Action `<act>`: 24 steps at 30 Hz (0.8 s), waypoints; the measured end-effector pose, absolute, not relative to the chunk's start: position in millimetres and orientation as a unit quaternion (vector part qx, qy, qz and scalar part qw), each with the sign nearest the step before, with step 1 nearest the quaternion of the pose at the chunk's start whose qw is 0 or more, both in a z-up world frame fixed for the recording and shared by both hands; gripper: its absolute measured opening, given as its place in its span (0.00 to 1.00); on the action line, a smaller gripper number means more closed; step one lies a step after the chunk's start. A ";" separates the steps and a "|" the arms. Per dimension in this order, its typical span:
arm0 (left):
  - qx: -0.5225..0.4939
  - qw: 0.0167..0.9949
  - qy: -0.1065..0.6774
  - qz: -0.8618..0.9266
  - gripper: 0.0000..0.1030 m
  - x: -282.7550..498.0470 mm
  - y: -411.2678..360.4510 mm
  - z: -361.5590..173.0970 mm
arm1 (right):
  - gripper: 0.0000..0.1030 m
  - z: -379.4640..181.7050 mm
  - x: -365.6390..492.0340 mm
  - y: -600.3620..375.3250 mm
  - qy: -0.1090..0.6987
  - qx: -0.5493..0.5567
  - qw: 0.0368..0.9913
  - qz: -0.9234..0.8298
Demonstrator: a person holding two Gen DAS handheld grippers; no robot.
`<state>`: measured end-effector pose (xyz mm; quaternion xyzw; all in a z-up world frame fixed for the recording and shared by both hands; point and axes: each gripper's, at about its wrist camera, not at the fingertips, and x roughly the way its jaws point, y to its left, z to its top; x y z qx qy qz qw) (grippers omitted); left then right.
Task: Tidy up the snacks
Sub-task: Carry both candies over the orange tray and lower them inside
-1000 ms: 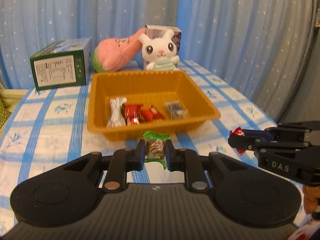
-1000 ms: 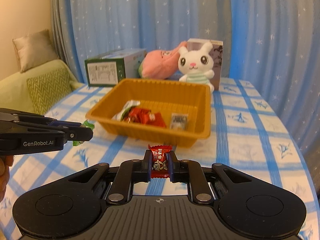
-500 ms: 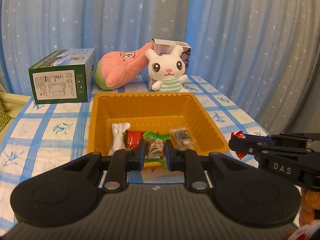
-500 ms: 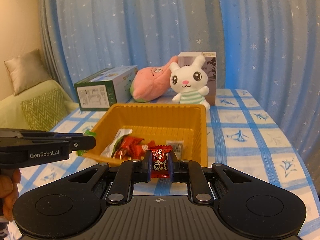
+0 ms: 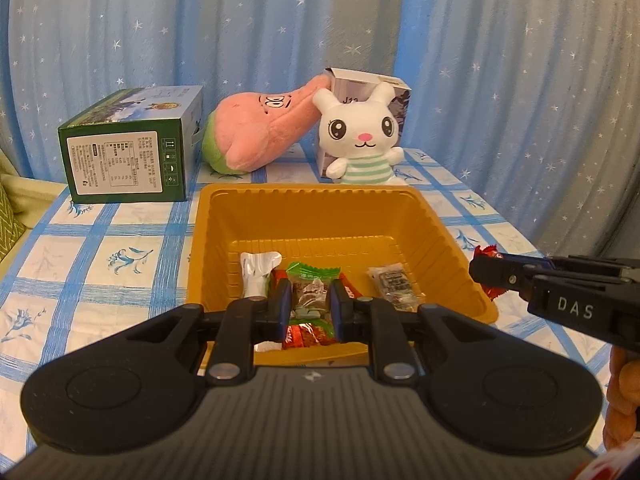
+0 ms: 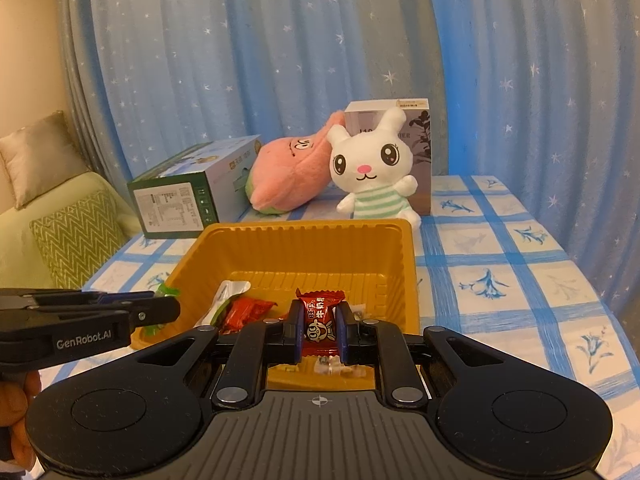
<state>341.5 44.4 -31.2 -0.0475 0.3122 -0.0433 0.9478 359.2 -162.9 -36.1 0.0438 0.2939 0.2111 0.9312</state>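
A green-wrapped candy [image 5: 310,288] is clamped in the left claw [image 5: 309,309] and a red-wrapped candy [image 6: 319,322] in the right claw [image 6: 319,330], both over the orange tray [image 5: 436,224].

A home, by every sign: living room. Soft green sofa [image 6: 86,196] with a beige cushion [image 6: 42,156] and a zigzag-patterned one [image 6: 76,240] just off the table's left edge. Blue star-sprinkled curtains [image 6: 280,60] behind the far edge. Checked blue-and-white tablecloth [image 6: 520,276]; a plush rabbit [image 6: 374,168] and pink plush toy [image 6: 290,176] along the far edge.
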 end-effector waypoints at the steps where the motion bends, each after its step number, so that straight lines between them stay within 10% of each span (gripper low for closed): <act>1: -0.047 0.948 0.313 -0.041 0.17 343.8 46.0 -32.3 | 0.16 -36.7 361.8 -161.6 0.294 0.045 0.931 0.211; 24: -0.061 0.942 0.330 -0.023 0.17 387.8 63.1 -53.9 | 0.16 -56.0 400.5 -146.5 0.312 0.052 0.926 0.204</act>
